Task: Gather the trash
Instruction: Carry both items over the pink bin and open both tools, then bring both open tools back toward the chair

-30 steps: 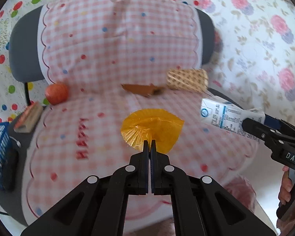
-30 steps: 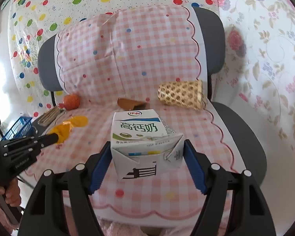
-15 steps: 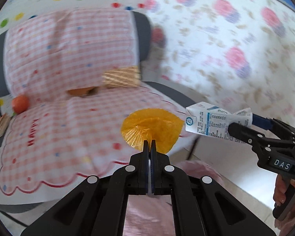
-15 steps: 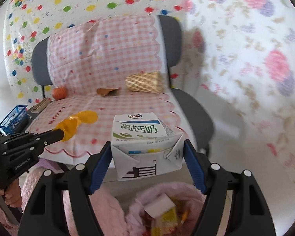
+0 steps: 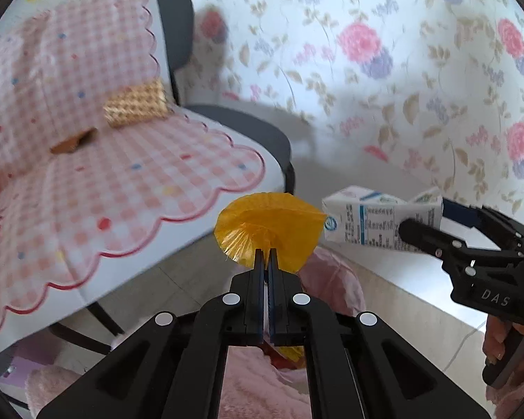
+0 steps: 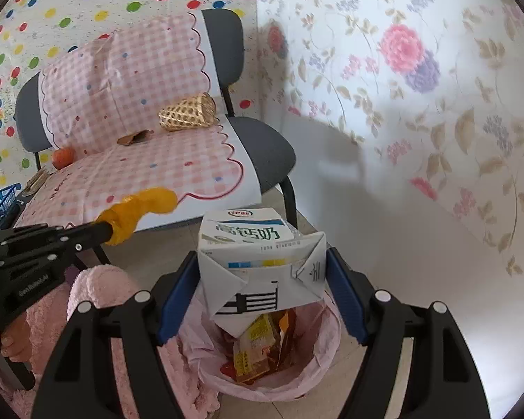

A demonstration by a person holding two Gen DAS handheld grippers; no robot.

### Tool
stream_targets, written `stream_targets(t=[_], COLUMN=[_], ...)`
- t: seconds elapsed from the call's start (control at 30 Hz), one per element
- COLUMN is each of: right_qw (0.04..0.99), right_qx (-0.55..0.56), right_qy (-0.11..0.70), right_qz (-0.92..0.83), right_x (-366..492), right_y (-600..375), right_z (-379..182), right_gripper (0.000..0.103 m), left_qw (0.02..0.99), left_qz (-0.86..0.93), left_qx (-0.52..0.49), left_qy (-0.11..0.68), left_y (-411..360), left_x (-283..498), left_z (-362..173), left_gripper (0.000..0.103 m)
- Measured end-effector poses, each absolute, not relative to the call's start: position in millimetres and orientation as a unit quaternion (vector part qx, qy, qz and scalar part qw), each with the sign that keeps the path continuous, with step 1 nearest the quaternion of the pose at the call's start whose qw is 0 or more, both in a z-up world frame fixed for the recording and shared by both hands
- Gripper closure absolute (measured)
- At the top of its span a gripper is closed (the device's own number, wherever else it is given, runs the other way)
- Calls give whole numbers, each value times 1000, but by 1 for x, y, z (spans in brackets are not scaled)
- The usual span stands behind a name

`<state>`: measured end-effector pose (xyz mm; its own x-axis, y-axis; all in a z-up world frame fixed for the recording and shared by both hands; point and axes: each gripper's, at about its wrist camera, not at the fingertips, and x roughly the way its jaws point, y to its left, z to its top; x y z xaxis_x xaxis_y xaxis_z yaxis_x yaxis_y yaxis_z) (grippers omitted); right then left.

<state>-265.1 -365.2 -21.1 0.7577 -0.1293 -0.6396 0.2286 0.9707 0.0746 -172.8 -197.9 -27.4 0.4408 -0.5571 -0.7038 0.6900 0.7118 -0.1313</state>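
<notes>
The left gripper [image 5: 265,253] is clamped tight on an orange cupcake liner [image 5: 269,228], its fingers pinched together on the crumpled paper, and the liner hangs in the air past the front edge of the chair [image 6: 269,146]. Over on the right, the right gripper [image 6: 262,272] squeezes a white milk carton [image 6: 258,255] between its blue pads, carton upright-ish and directly above the bin [image 6: 318,373]. That bin, lined with a pink bag, sits on the floor near the chair, wrappers [image 6: 258,345] piled inside. On the checked seat cover far behind: a woven basket [image 6: 187,116] on its side, a brown scrap [image 6: 132,138] and an orange fruit [image 6: 63,157].
</notes>
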Motion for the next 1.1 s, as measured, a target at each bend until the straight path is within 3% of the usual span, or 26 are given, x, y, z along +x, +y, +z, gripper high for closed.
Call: stream_targets(t=[0.1, 0.13, 0.2, 0.23, 0.27, 0.43, 0.53, 1.1], right_qw=[932, 931, 929, 928, 926, 919, 916, 938], right_qx=[75, 78, 82, 85, 87, 98, 97, 99], right_qy=[339, 341, 345, 348, 351, 368, 374, 320], right_qz=[-102, -103, -105, -105, -106, -103, -106, -90], right_x=[-265, -264, -262, -260, -258, -244, -237, -249], right_y=[-371, -374, -379, -381, -383, -387, -385, -370], right_z=[-26, -27, -31, -34, -37, -52, -57, -2], right_gripper=[32, 32, 32, 32, 32, 30, 21, 21], left_qw=[834, 833, 830, 829, 830, 841, 850, 889], left_qz=[-376, -377, -378, -377, -374, -355, -340, -282], left_qx=[85, 85, 87, 86, 85, 81, 75, 62], left_qy=[394, 396, 401, 404, 404, 401, 395, 355], left_y=[-208, -211, -216, -218, -219, -210, -199, -142], left_x=[-167, -165, -161, -158, -157, -148, -144, -147], left_z=[-33, -33, -35, -36, -36, -32, -26, 4], left_gripper=[97, 92, 74, 60, 55, 51, 50, 48])
